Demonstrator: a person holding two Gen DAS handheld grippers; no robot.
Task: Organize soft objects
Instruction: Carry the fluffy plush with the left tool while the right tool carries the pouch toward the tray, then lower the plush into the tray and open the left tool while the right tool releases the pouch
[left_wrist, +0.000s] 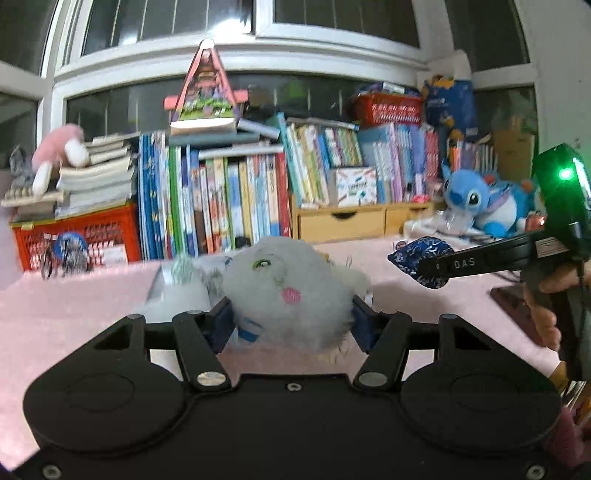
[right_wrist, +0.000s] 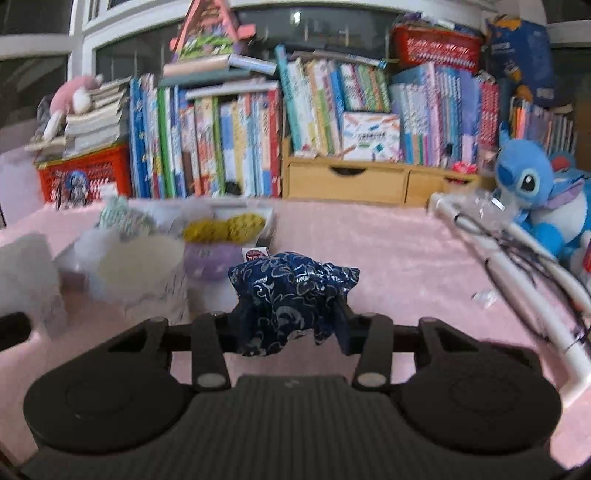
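Observation:
A white fluffy plush (left_wrist: 291, 291) with a green eye and a pink cheek fills the middle of the left wrist view. My left gripper (left_wrist: 291, 325) is shut on it and holds it above the pink cloth. A dark blue brocade pouch (right_wrist: 291, 291) with a silver pattern hangs between the fingers of my right gripper (right_wrist: 291, 325), which is shut on it. That same pouch (left_wrist: 421, 258) and the right gripper (left_wrist: 436, 264) show at the right of the left wrist view, held by a hand (left_wrist: 546, 306).
A pink cloth (right_wrist: 388, 251) covers the table. A container (right_wrist: 229, 225) with yellow soft items, a lilac item and white pieces sit at the left. A blue plush (right_wrist: 535, 192) and a white bent tube (right_wrist: 517, 266) lie at the right. Books and a wooden drawer box (right_wrist: 347, 181) line the back.

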